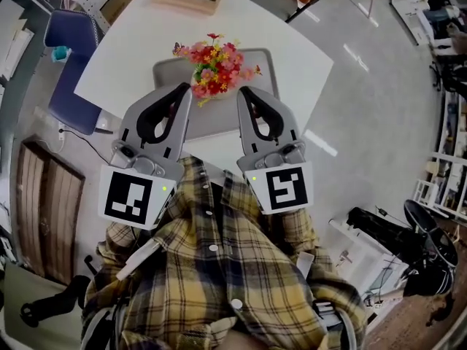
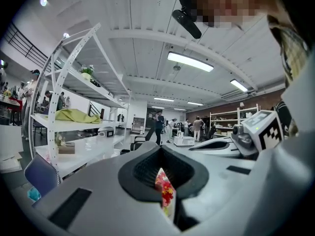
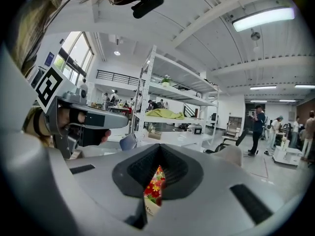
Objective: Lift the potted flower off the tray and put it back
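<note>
Potted flower: red, pink and yellow blooms, upright, standing on grey tray, upper centre of head view. Pot mostly hidden under blooms.

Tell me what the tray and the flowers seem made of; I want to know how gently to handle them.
The tray looks like matte grey plastic: even colour, rounded corners, no glare; painted metal is possible. The flowers look artificial, probably fabric or plastic: tightly packed, very saturated red, pink and yellow blooms, though real ones cannot be ruled out.
</note>
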Demonstrator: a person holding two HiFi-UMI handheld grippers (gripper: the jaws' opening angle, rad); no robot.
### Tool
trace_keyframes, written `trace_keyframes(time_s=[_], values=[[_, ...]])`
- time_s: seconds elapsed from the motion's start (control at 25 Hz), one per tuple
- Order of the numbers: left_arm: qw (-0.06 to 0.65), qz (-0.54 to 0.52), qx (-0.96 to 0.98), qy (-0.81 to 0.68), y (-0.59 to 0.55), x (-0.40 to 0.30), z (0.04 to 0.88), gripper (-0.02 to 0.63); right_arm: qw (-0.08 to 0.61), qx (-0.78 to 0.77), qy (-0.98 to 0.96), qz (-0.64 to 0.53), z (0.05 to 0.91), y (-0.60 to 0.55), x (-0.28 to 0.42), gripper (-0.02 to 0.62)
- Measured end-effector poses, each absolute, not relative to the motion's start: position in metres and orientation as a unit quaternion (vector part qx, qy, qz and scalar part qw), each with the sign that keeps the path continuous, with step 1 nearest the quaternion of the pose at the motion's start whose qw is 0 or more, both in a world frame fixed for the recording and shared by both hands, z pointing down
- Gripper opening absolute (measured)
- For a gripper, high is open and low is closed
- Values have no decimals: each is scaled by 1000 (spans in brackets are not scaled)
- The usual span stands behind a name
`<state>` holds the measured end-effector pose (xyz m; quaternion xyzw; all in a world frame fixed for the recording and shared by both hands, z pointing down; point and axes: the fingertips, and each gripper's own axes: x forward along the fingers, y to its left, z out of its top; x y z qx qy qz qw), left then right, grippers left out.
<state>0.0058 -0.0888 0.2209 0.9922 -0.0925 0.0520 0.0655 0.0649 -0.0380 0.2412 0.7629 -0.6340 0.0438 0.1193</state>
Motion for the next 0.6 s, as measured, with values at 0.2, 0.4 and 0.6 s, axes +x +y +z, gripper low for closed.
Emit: trace_keyframes(time_s=[0.2, 0.4, 0.6], values=[[59, 67, 992, -88, -100, 11, 237, 9, 129, 768, -625, 54, 254, -44, 72, -2], [73, 78, 990, -90, -108, 12, 258, 9, 142, 770, -619, 63, 271, -47, 77, -2], [86, 101, 989, -72, -106, 15, 284, 9, 138, 758, -628, 105, 300, -45, 74, -2]])
